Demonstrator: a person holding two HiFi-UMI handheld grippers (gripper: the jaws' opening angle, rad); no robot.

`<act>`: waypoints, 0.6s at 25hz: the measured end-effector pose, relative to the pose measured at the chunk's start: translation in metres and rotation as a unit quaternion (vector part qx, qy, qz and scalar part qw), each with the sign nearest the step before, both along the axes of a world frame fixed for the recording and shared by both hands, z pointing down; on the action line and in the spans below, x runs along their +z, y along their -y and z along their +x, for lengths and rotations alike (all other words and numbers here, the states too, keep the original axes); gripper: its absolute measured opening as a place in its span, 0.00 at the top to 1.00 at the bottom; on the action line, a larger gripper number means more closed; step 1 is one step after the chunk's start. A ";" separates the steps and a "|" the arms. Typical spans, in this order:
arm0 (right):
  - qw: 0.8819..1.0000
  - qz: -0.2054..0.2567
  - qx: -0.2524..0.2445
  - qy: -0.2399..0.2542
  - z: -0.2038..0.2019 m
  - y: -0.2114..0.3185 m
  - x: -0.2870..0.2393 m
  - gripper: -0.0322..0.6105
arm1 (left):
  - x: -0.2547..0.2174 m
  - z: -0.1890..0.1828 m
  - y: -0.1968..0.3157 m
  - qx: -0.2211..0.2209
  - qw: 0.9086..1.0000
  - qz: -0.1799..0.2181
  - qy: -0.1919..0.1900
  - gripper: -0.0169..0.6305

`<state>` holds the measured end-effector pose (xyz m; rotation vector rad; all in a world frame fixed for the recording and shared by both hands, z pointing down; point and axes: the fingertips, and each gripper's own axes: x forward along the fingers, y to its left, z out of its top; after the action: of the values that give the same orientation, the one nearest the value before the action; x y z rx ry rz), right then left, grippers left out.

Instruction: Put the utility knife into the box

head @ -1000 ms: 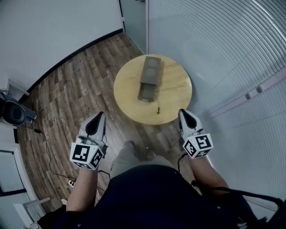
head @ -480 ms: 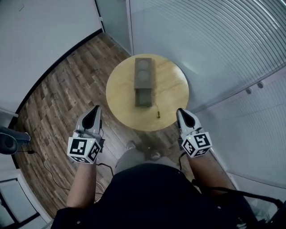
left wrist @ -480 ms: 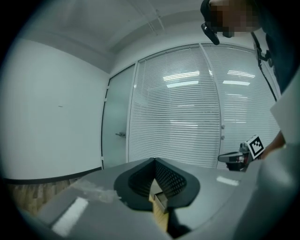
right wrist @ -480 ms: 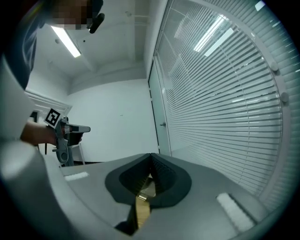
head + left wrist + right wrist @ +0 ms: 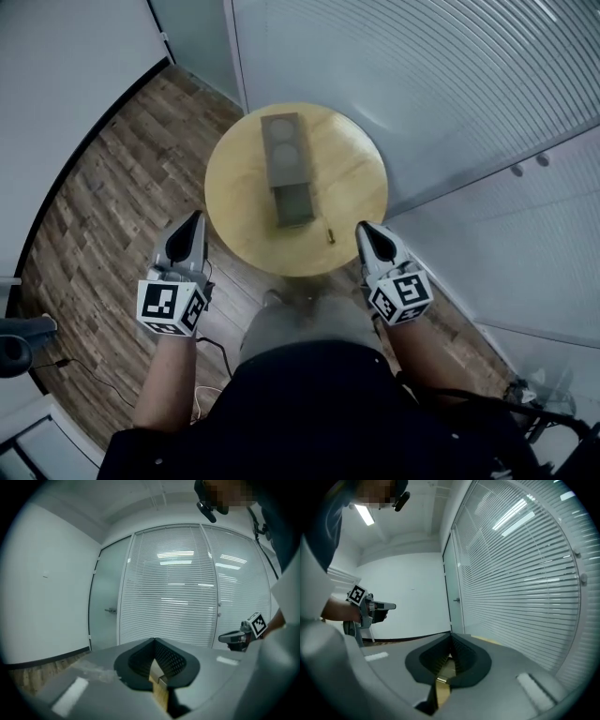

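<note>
A person stands over a round wooden counter point(image 5: 356, 178) with a two-jaw gripper in each hand, seen from the head camera. The left gripper point(image 5: 195, 221) hangs just off the counter's near-left edge, above the wood-plank floor point(image 5: 103, 206) and clear of the counter top. Its own view shows the jaws pressed together at the tips with nothing between them. Along the middle of the counter lies a grey oblong box point(image 5: 284, 150). It has two round recesses in the half toward the counter's far edge and a darker open section point(image 5: 294, 204) at the end toward the near edge. The utility knife point(image 5: 330, 234), a small thin item too small to make out in detail, lies on the counter close to its near edge. It is just right of the box's open end and outside the box. The right gripper point(image 5: 363, 229) is held at the counter's near-right edge, its tip near the utility knife but apart from it. Its jaws, too, are closed tight and empty. Each gripper carries its cube of square markers at the end toward the person, on the near side of the counter. Beyond the counter's far and right sides runs a wall of white slatted blinds point(image 5: 450, 84).
</note>
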<state>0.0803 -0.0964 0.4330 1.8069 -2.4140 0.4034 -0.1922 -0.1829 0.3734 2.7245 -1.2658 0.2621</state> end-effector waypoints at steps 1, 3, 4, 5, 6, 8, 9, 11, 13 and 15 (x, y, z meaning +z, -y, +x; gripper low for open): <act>1.000 -0.005 0.008 0.002 0.003 0.003 0.003 0.94 | 0.002 0.005 0.004 0.007 1.000 -0.003 0.003 0.97; 1.000 -0.010 0.018 0.008 0.011 0.008 0.010 0.94 | 0.008 0.017 0.009 0.023 1.000 -0.007 0.008 0.97; 1.000 -0.011 0.020 0.009 0.014 0.011 0.014 0.94 | 0.011 0.022 0.010 0.029 0.999 -0.008 0.011 0.97; 1.000 -0.009 0.021 0.008 0.016 0.015 0.017 0.94 | 0.014 0.024 0.011 0.031 0.999 -0.007 0.015 0.97; 1.000 -0.008 0.021 0.007 0.017 0.019 0.021 0.94 | 0.017 0.025 0.013 0.030 0.999 -0.006 0.019 0.97; 1.000 -0.008 0.023 0.008 0.018 0.027 0.030 0.94 | 0.025 0.026 0.016 0.023 0.999 -0.010 0.026 0.97; 1.000 -0.011 0.023 0.009 0.019 0.030 0.035 0.94 | 0.030 0.028 0.016 0.021 0.999 -0.016 0.028 0.97; 1.000 -0.016 0.018 0.010 0.019 0.033 0.043 0.94 | 0.037 0.034 0.013 0.023 0.999 -0.028 0.031 0.97; 1.000 -0.022 0.010 0.009 0.020 0.038 0.053 0.94 | 0.041 0.044 0.016 0.028 0.999 -0.029 0.036 0.97; 1.000 -0.030 0.005 0.005 0.022 0.044 0.069 0.94 | 0.048 0.054 0.021 0.032 0.998 -0.028 0.037 0.97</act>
<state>0.1024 -0.1400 0.5024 1.7964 -2.3733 0.4821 -0.1380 -0.2037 0.4217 2.7344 -1.1727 0.4016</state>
